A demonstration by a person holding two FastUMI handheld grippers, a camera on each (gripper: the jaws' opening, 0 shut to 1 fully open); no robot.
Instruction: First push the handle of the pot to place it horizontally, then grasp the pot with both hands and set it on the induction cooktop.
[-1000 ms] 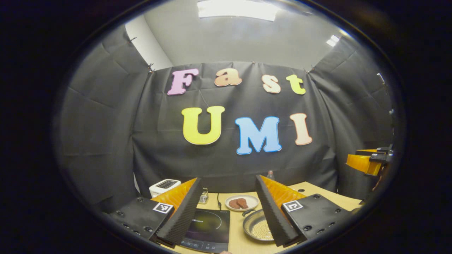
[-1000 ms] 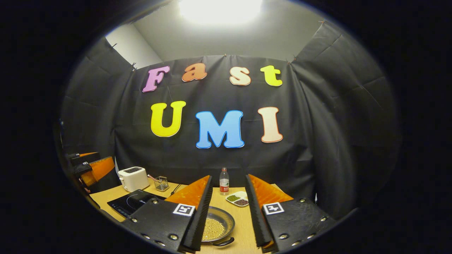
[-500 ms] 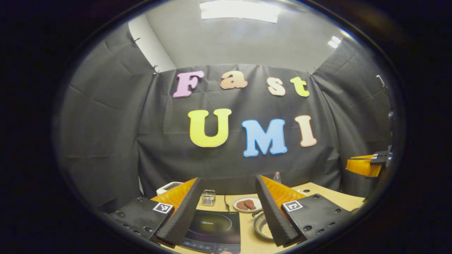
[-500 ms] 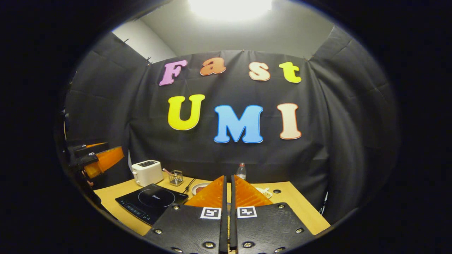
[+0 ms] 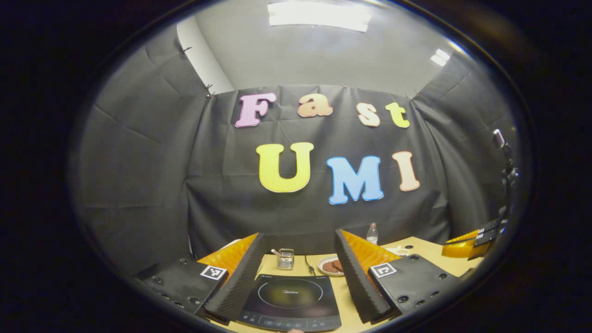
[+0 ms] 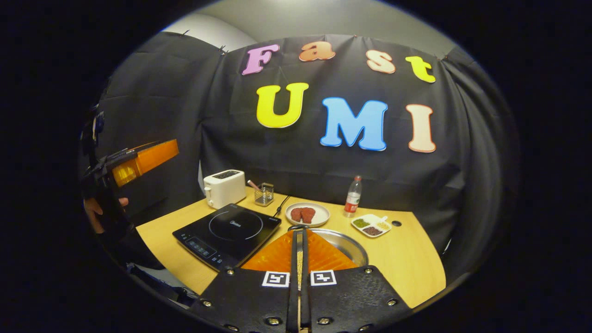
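A silver pot (image 6: 348,243) holding small yellow beads stands on the wooden table (image 6: 407,263), right of the black induction cooktop (image 6: 229,230). My right gripper (image 6: 299,230) is shut and empty. It hovers over the pot and hides most of it, with its tips near the far rim, where a dark handle (image 6: 296,227) peeks out. Whether they touch it I cannot tell. My left gripper (image 5: 298,235) is open and empty, raised above the near table edge with the cooktop (image 5: 290,301) framed between its fingers. The same left gripper (image 6: 138,159), held by a hand (image 6: 95,212), appears in the right gripper view.
Behind the cooktop are a white toaster (image 6: 225,187), a wire holder (image 6: 263,194) and a plate of meat (image 6: 307,214). A bottle (image 6: 352,196) and a divided dish (image 6: 371,225) stand behind the pot. Bare table lies to the right.
My right gripper has shut, tilted downward and come over the pot. My left gripper has swung left, so the cooktop now sits between its fingers and the pot has slid out of its view.
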